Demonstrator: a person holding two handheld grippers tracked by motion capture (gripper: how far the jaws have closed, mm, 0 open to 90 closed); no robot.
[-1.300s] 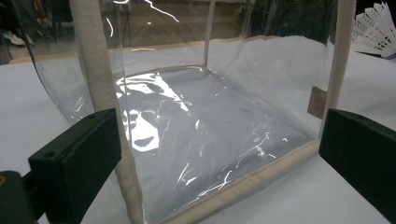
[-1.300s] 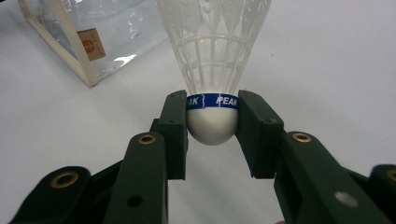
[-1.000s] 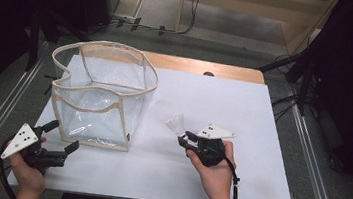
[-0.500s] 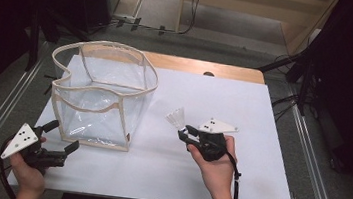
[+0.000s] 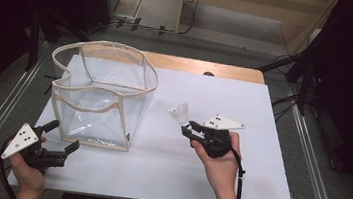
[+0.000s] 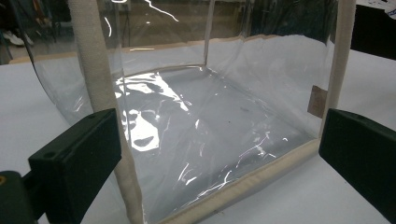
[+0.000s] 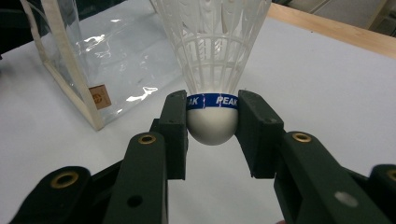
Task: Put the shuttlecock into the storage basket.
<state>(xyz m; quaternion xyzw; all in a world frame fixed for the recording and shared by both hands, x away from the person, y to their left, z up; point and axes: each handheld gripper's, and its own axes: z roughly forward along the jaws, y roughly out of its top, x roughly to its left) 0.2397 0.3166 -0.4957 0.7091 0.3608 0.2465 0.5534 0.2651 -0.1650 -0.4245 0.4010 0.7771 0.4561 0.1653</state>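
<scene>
The right gripper [image 5: 187,129] is clamped on a shuttlecock [image 5: 179,113]. In the right gripper view its two black jaws press on either side of the white rounded cork [image 7: 211,123], just below a blue band printed with white letters, and the white plastic skirt [image 7: 212,42] fans up and away from the jaws. In the high view the right hand [image 5: 220,162] holds this gripper above the white table top [image 5: 266,180], with the shuttlecock sticking out ahead of the jaws, its skirt pointing away from the person and a little toward the bag. The grey three-cornered plate [image 5: 223,122] sits on top of the gripper and a black cable [image 5: 239,174] trails back along the wrist.

Ahead of the right gripper and off to its left stands a clear plastic bag [image 5: 101,98] with cream fabric edging, open at the top, well apart from the shuttlecock. A small brown label [image 7: 97,97] shows on its near lower corner.

The left gripper [image 5: 64,142] has its jaws spread wide apart and holds nothing. In the left gripper view the jaws frame the bag's near lower corner, with one cream upright strip [image 6: 100,84] just beyond the left jaw and the cream bottom seam [image 6: 243,184] running between them. The left hand [image 5: 27,173] holds it low at the near left edge of the table, just beside the bag's base.
</scene>
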